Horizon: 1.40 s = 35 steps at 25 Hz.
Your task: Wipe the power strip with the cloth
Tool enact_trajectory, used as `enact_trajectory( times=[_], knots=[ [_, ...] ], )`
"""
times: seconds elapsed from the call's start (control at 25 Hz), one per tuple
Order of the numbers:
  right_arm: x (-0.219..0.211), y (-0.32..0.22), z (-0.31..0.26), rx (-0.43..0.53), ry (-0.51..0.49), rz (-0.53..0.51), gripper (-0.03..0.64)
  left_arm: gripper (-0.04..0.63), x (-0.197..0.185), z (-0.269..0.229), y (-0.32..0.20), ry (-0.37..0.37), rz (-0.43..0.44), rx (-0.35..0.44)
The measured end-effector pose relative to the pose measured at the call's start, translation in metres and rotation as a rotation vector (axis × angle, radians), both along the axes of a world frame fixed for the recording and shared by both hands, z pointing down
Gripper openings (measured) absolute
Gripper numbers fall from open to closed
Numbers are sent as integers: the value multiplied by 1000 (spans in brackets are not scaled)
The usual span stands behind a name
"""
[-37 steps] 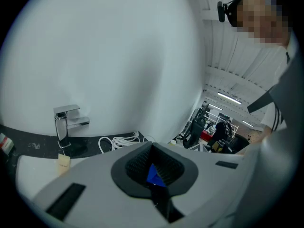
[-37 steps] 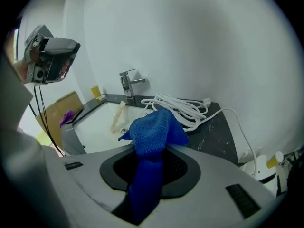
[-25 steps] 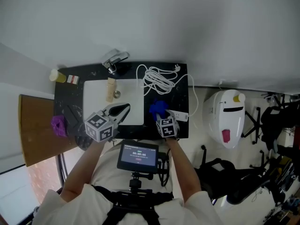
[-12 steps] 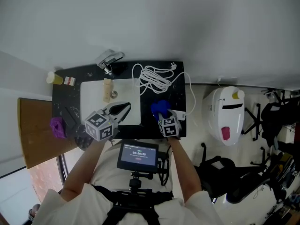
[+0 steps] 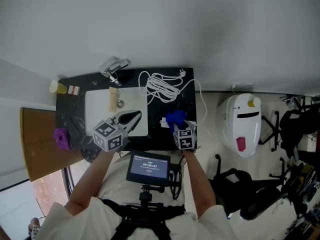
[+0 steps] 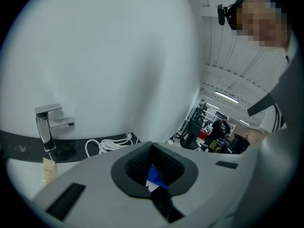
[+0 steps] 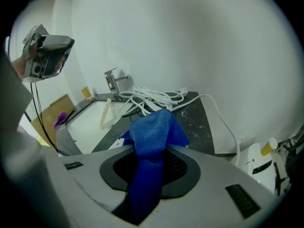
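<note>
In the head view, the blue cloth (image 5: 176,118) sits bunched on the black counter (image 5: 170,136) near its front right corner. My right gripper (image 5: 178,125) is shut on it. A white bit of the power strip (image 5: 164,123) shows just left of the cloth, and its coiled white cord (image 5: 160,86) lies behind. In the right gripper view, the cloth (image 7: 153,137) hangs pinched in the right gripper (image 7: 145,194), with the strip's corner (image 7: 116,143) beside it. My left gripper (image 5: 134,116) is shut and holds nothing, hovering over the sink's front right corner.
A white sink (image 5: 97,119) with a pale stick (image 5: 114,98) in it fills the counter's left half, and a faucet (image 5: 114,68) stands behind. A yellow cup (image 5: 54,86) and a purple object (image 5: 61,136) are at the left. A white appliance (image 5: 240,124) stands on the floor at the right.
My right gripper has carried the cloth to the right along the counter, over the power strip. The left gripper has stayed over the sink's corner.
</note>
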State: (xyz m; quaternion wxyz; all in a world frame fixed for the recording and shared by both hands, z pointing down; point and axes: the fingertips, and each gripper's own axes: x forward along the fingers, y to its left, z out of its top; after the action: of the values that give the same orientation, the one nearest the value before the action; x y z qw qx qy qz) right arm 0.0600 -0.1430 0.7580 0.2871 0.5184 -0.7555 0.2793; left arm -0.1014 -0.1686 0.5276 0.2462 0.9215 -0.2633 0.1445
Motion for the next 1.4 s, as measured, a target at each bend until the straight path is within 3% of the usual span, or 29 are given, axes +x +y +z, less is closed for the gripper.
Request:
enact_trajectory(
  times=[0.56, 1.4],
  knots=[
    [58, 8, 2, 15, -8, 68, 101, 6, 28, -2, -7, -9, -12, 2],
    [80, 10, 4, 31, -31, 62, 100, 6, 60, 0, -13, -13, 2, 3]
  ],
)
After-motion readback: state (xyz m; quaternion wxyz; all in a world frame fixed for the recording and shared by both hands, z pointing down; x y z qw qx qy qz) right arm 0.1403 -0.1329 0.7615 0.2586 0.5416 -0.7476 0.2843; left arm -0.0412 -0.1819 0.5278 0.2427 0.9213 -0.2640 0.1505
